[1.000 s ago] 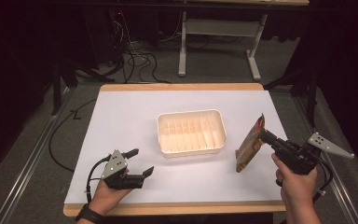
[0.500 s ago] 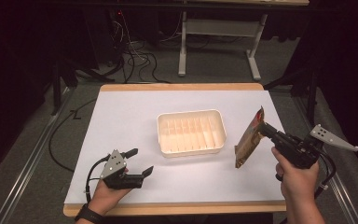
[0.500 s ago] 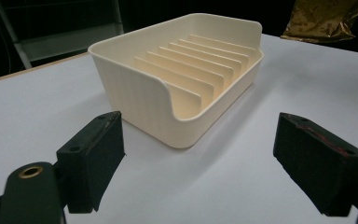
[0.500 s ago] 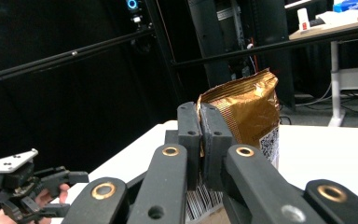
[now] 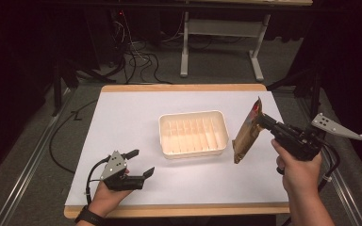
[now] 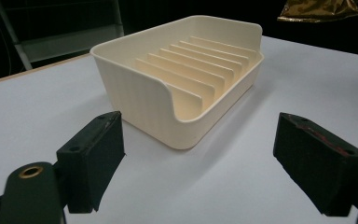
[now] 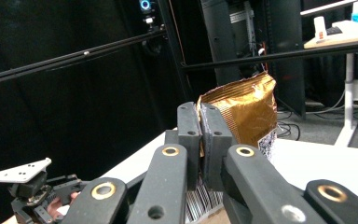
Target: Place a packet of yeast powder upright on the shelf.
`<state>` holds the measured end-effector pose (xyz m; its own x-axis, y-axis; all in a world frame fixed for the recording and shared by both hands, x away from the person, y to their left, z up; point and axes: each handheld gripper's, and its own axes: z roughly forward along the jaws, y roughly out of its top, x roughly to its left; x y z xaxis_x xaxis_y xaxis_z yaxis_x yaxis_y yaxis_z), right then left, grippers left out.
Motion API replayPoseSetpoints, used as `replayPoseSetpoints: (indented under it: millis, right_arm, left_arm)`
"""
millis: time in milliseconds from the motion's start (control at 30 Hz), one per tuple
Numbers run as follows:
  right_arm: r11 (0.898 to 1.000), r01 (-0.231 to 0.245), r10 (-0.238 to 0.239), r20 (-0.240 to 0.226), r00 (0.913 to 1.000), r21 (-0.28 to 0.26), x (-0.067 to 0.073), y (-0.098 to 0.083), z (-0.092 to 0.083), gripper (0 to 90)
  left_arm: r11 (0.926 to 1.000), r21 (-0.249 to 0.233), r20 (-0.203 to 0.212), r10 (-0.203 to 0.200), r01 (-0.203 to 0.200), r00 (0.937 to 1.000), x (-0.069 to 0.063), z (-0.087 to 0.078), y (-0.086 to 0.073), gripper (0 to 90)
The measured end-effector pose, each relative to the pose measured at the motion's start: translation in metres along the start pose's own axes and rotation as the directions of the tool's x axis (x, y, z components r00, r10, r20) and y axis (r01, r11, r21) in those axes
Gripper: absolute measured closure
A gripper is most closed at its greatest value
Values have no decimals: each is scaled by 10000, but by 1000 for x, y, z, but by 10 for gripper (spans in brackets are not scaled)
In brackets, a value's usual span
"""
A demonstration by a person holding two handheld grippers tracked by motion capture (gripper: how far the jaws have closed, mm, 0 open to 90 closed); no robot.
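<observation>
A cream plastic tray [image 5: 193, 116] with slotted dividers sits mid-table; in the left gripper view the tray [image 6: 140, 88] lies just beyond my open jaws. My right gripper [image 5: 263, 120] is shut on a gold-brown snack packet [image 5: 246, 134], held upright in the air to the right of the tray. In the right gripper view the jaws pinch the packet [image 7: 249, 109] by its edge, my right gripper [image 7: 200, 126] pointing toward the far side. My left gripper [image 5: 139, 163] rests open near the table's front left, with nothing between its pads [image 6: 95, 161].
White paper [image 5: 122, 122] covers the wooden table. Cables [image 5: 136, 61] and a desk frame [image 5: 219, 42] lie on the floor beyond the far edge. A metal rail [image 5: 23, 165] runs along the left side.
My right gripper has lifted the snack packet slightly and shifted it a little to the right and away. The left gripper has stayed put.
</observation>
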<state>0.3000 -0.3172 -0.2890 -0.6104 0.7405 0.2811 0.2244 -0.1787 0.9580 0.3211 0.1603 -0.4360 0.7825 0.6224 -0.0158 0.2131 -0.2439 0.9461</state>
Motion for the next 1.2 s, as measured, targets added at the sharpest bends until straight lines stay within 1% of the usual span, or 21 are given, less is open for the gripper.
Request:
replayPoseSetpoints:
  millis: [200, 333, 567, 600, 633, 833, 867, 900, 1033, 1200]
  right_arm:
    - [9995, 287, -285, -194, 9994, 103, 9, 10, 11, 890]
    - [9995, 275, -268, -322, 9991, 184, 12, 10, 21, 889]
    - [9988, 230, -207, -521, 9984, 428, 15, 5, 44, 889]
    - [9984, 248, -217, -606, 9979, 510, 16, 3, 52, 890]
    - [9984, 248, -217, -606, 9979, 510, 16, 3, 52, 890]
    - [9976, 239, -193, -720, 9972, 646, 19, -4, 72, 890]
    - [9973, 266, -215, -741, 9970, 688, 20, -6, 79, 890]
    - [9973, 266, -215, -741, 9970, 688, 20, -6, 79, 890]
    - [9966, 274, -213, -783, 9967, 778, 21, -10, 93, 890]
    - [9961, 334, -272, -762, 9967, 815, 22, -12, 101, 891]
  left_arm:
    - [10000, -13, 4, 6, -6, 10000, 0, 0, 0, 167]
    - [10000, -2, 22, 37, -37, 10000, 0, -1, 0, 168]
    - [10000, -19, -7, 44, -44, 10000, 0, -1, 1, 168]
    - [10000, -16, -5, 38, -38, 10000, 0, -1, 1, 168]
    - [10000, -17, 0, 36, -36, 10000, 0, -1, 1, 168]
    - [10000, -9, 22, 60, -60, 10000, 0, -1, 0, 168]
    - [10000, -15, 21, 61, -61, 10000, 0, -1, 0, 168]
    - [10000, -15, 27, 50, -50, 10000, 0, -1, 0, 168]
    - [10000, -3, 49, 66, -66, 10000, 0, -2, 1, 168]
    - [10000, -2, 86, 81, -81, 9999, 0, -1, 1, 168]
